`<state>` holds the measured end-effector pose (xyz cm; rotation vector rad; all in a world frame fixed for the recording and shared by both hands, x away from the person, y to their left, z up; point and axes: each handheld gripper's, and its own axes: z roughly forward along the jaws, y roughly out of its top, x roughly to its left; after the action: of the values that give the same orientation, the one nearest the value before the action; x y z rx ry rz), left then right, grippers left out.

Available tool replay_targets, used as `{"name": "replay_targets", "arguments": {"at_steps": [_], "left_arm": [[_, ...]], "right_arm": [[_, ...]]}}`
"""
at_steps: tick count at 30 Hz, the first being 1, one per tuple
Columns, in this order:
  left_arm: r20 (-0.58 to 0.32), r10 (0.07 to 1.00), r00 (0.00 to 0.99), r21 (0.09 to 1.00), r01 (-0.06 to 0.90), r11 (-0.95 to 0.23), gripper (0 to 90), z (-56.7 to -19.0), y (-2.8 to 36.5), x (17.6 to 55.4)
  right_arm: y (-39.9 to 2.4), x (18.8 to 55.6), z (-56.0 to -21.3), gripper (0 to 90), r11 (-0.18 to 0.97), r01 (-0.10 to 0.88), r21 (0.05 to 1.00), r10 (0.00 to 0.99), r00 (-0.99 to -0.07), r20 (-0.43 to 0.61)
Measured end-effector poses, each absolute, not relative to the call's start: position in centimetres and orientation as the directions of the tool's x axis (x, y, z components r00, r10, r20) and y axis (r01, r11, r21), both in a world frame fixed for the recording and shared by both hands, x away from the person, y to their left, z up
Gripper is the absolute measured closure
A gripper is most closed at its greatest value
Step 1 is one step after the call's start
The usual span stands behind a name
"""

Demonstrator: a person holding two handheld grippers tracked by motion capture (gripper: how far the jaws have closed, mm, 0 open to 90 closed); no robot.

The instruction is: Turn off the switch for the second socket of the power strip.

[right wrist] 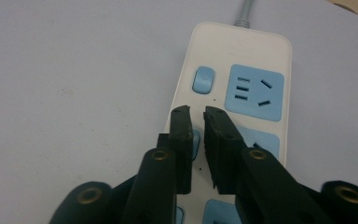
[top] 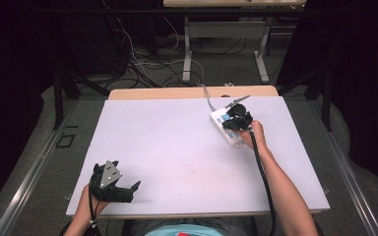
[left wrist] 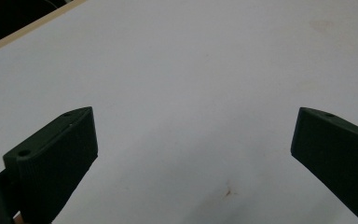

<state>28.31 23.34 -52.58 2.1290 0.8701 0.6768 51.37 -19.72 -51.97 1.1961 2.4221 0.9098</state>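
A white power strip (top: 225,129) with blue sockets lies at the far right of the white table top (top: 167,147). My right gripper (top: 237,120) hovers over it, tips pointing down at its face. In the right gripper view the strip (right wrist: 256,60) shows a blue rocker switch (right wrist: 203,79) beside a socket (right wrist: 256,91). The right gripper (right wrist: 196,112) has its jaws a narrow gap apart with nothing between them, just above a second switch that the left jaw partly hides. My left gripper (top: 123,179) rests near the front left corner, and its jaws (left wrist: 193,114) stand wide open over bare table.
The strip's grey cable (top: 207,98) runs off the far edge of the table. Beyond that edge are a desk frame (top: 187,54) and loose cables on the floor (top: 142,69). Dark curtains close in both sides.
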Motion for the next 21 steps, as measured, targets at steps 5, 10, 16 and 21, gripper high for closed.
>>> {"name": "replay_targets", "arguments": {"at_steps": [5, 10, 16, 21], "left_arm": [[0.194, 0.747, 0.636, 0.777, 0.365, -0.513, 0.3, -52.5, 23.4, 28.3], [0.195, 0.748, 0.634, 0.779, 0.364, -0.511, 0.3, -52.5, 23.4, 28.3], [0.195, 0.747, 0.635, 0.782, 0.359, -0.509, 0.3, -52.6, 23.5, 28.3], [0.198, 0.745, 0.637, 0.778, 0.361, -0.515, 0.3, -52.5, 23.5, 28.3]], "right_arm": [[-19.9, 51.3, -51.9, 66.2, 0.463, 0.615, 0.639, 0.782, -0.622, 0.032], [-19.9, 51.0, -51.6, 47.4, 0.453, 0.618, 0.643, 0.774, -0.63, 0.061], [-20.4, 50.4, -50.9, 23.6, 0.449, 0.595, 0.667, 0.75, -0.656, 0.08], [-20.9, 49.7, -50.4, 14.0, 0.445, 0.587, 0.676, 0.737, -0.669, 0.096]]}}
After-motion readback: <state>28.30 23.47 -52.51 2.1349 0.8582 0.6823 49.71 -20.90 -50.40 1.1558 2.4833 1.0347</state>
